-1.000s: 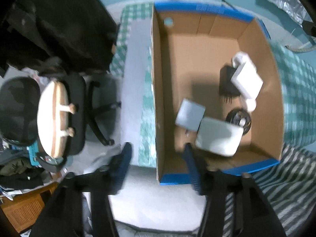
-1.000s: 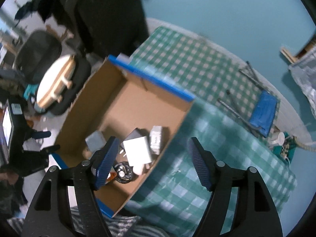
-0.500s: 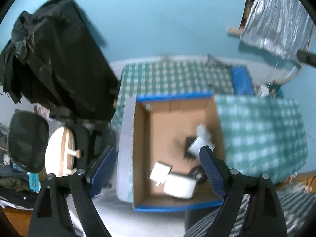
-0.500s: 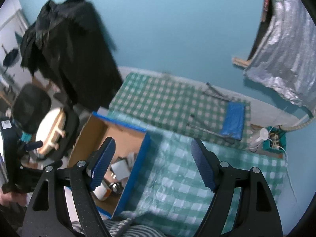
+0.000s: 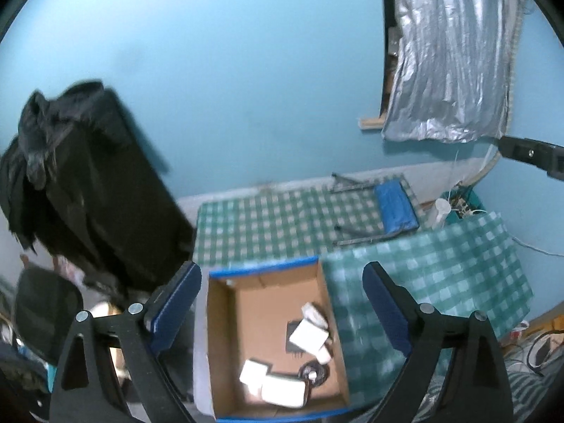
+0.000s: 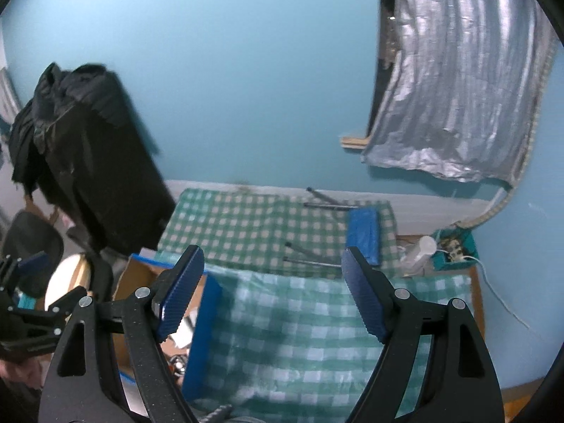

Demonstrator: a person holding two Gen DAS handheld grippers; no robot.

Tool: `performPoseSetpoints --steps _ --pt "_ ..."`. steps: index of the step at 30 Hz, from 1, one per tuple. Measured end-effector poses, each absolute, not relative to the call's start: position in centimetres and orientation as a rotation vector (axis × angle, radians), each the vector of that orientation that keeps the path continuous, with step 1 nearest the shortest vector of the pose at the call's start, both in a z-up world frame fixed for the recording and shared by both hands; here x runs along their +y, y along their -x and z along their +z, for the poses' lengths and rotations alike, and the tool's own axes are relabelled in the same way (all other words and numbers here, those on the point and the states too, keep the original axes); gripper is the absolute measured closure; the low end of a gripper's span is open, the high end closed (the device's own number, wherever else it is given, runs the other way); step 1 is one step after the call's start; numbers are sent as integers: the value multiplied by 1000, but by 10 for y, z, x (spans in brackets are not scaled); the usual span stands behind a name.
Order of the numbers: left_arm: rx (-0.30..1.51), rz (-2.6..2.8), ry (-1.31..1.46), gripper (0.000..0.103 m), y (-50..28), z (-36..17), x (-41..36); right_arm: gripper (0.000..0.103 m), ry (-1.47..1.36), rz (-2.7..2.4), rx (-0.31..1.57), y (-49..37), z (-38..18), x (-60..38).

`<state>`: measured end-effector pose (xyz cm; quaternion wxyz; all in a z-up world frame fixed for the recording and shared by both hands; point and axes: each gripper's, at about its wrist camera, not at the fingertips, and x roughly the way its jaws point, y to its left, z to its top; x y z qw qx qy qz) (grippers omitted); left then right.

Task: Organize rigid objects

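Observation:
A brown cardboard box point(image 5: 225, 317) with blue-taped rims stands far below, at the left edge of a green checked table point(image 5: 440, 282). Inside lie white chargers point(image 5: 308, 335), a white block point(image 5: 282, 389), a black adapter point(image 5: 294, 338) and a dark round item point(image 5: 313, 375). My left gripper point(image 5: 282, 312) is open and empty, high above the box. My right gripper point(image 6: 273, 296) is open and empty, high above the table point(image 6: 317, 335); the box point(image 6: 135, 278) shows at its lower left, partly hidden by a finger.
A folded blue stool point(image 5: 394, 208) with metal legs lies on a checked mat point(image 5: 268, 222) on the floor. A black garment-draped stand point(image 5: 88, 183) and office chair point(image 5: 46, 313) are at left. A silver sheet point(image 5: 447, 53) hangs on the blue wall. A power strip point(image 6: 454, 250) sits at right.
Both grippers have risen and tilted up away from the box. The box shrank in view and the wall, floor mat and silver sheet came into sight. Both stayed open.

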<state>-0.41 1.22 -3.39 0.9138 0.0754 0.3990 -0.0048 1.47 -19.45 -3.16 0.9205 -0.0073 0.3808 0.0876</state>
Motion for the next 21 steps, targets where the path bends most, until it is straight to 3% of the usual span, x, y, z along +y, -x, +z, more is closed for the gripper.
performPoseSetpoints --steps 4,21 --pt "746 -22 -178 1 5 -12 -3 23 14 157 758 -6 -22 -206" --pt "742 -11 -177 1 2 -5 -39 23 36 139 721 3 -10 -232"
